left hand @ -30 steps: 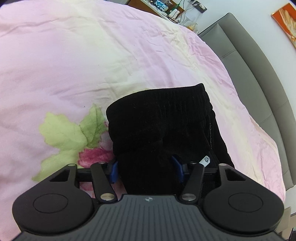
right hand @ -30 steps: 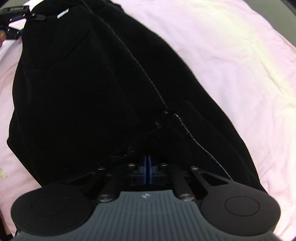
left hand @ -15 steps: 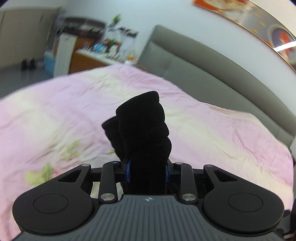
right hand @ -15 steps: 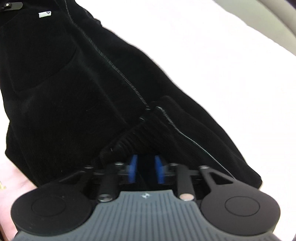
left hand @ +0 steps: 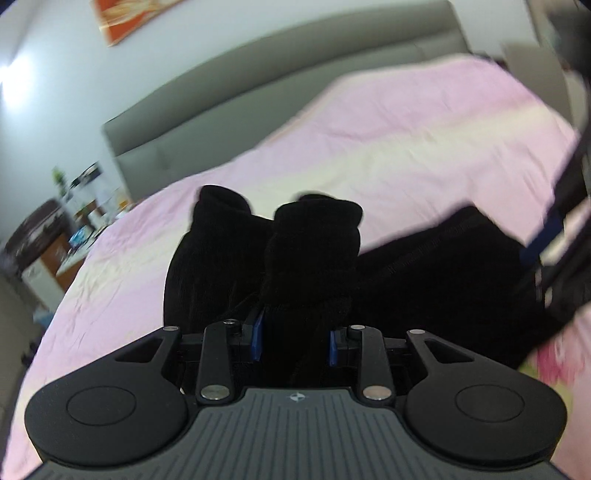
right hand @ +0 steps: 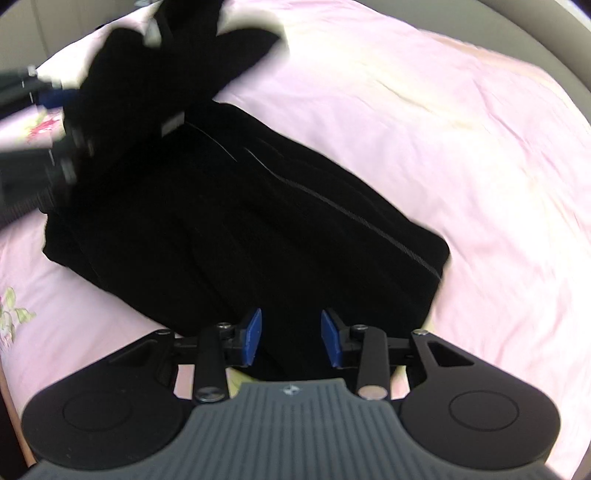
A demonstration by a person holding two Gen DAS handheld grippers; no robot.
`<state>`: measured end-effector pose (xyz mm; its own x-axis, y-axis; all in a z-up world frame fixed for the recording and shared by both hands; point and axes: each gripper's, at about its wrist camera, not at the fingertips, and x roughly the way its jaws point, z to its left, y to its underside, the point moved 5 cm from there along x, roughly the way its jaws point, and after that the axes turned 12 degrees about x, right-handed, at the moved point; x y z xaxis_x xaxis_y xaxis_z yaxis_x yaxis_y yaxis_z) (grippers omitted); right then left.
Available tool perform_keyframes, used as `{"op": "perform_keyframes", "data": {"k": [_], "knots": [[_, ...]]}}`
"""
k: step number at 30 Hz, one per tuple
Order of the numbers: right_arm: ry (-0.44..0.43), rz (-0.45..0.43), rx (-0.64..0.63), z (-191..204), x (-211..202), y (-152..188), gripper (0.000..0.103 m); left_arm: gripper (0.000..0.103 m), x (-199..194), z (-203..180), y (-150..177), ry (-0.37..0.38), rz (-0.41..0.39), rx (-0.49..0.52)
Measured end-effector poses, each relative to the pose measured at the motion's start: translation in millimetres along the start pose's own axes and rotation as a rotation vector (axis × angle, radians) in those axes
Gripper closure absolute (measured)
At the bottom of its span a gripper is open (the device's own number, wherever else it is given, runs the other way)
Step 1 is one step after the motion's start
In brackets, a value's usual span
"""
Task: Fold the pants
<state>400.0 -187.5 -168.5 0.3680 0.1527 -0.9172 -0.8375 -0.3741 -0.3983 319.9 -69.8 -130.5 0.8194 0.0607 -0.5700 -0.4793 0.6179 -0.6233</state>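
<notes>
The black pants (right hand: 229,229) lie partly folded on the pink bedspread (right hand: 424,129). My left gripper (left hand: 295,341) is shut on a bunched end of the pants (left hand: 314,258) and holds it raised above the bed; it shows blurred at the upper left of the right wrist view (right hand: 55,96). My right gripper (right hand: 291,338) is open with blue pads (right hand: 253,334) either side of the near edge of the pants, gripping nothing. The right gripper shows blurred at the right edge of the left wrist view (left hand: 554,236).
A grey padded headboard (left hand: 258,96) runs behind the bed. A nightstand with clutter (left hand: 70,236) stands at the left. An orange picture (left hand: 129,14) hangs on the wall. A flower print (right hand: 14,317) marks the bedspread.
My right gripper has opened and let go of the pants. My left gripper has lifted its end of the pants and swung it over toward the right gripper's side.
</notes>
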Motion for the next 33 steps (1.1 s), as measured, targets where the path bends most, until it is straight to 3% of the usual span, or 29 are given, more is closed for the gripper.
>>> {"op": "perform_keyframes", "data": {"k": [2,5,11,13,16,20,24,27,33], "knots": [[-0.001,0.012,0.026,-9,3,10,0.070,0.068,14,-28,9,0.034,0.035,0.093],[-0.006,0.040,0.063,-19,15,21,0.070,0.067,26,-64,20,0.017,0.069,0.231],[-0.047,0.057,0.080,-19,26,30,0.070,0.059,22,-77,26,0.037,0.081,0.286],[-0.056,0.051,0.085,-20,29,26,0.069,0.045,19,-69,25,0.109,0.075,0.243],[-0.070,0.033,0.102,-20,27,27,0.067,0.032,11,-45,21,0.280,0.048,0.086],[-0.089,0.008,0.151,-16,16,13,0.058,0.032,1,-7,24,0.475,0.014,-0.112],[-0.110,-0.013,0.208,-14,0,5,0.048,0.032,-13,28,31,0.602,-0.011,-0.208],[-0.145,-0.025,0.270,-11,-7,-4,0.044,0.032,-19,54,41,0.587,-0.004,-0.217],[-0.229,-0.054,0.381,2,-11,-38,0.044,0.032,8,102,66,0.399,0.122,-0.237]]}}
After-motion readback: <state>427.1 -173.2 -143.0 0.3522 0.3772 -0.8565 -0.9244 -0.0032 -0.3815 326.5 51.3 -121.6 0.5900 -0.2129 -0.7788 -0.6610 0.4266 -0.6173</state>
